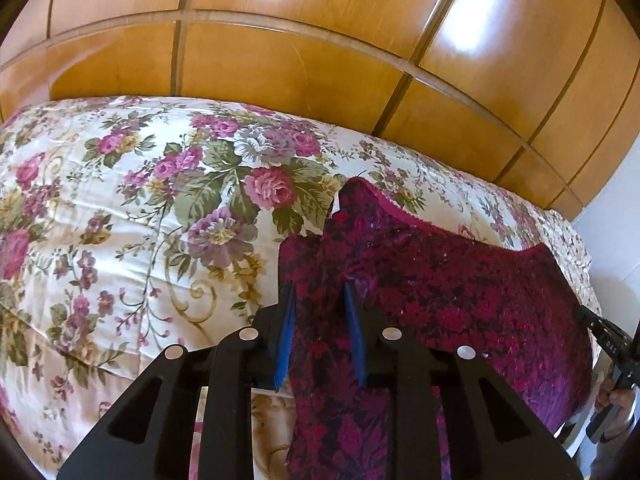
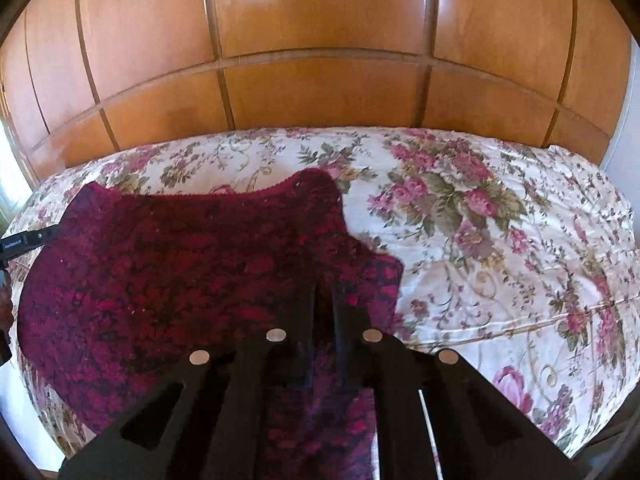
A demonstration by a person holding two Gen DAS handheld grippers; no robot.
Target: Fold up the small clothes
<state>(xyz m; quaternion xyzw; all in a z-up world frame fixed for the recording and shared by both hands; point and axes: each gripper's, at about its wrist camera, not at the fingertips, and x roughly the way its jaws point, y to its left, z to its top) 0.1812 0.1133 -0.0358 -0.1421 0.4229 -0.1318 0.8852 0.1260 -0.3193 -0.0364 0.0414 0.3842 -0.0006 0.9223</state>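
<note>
Left gripper (image 1: 320,300) sits nearest in left wrist view, blue-padded fingers (image 1: 285,336) angled down w/ jaws narrowed onto a fold of the garment (image 1: 440,296): dark red/magenta knit, cloth bunched between the pads, so grasping it. From there the garment spreads toward 2 o'clock, its scalloped edge curving across the bedspread (image 1: 120,208), cream w/ pink & purple roses, which fills everything from 9 to 12 o'clock. At 3–4 o'clock, by the frame edge, the right gripper (image 1: 608,340) shows as a black bar touching the garment's far side; part of a hand (image 1: 616,398) is just below it. In right wrist view the right gripper (image 2: 324,304) is nearest, dark fingers (image 2: 307,320) nearly together, jaws clenched; garment (image 2: 168,272) lies under & around them, but whether cloth is pinched I can't tell, tips too dark. Garment spreads toward 9–10 o'clock, lying flat on the bedspread (image 2: 500,240), w/ a narrower piece running down to 6 o'clock under the gripper body. Left gripper (image 2: 28,240) pokes in at 9 o'clock, at the garment's edge. Farthest in both views, at 12 o'clock behind the bed: glossy wood wardrobe panels (image 2: 320,40) w/ light glare.
</note>
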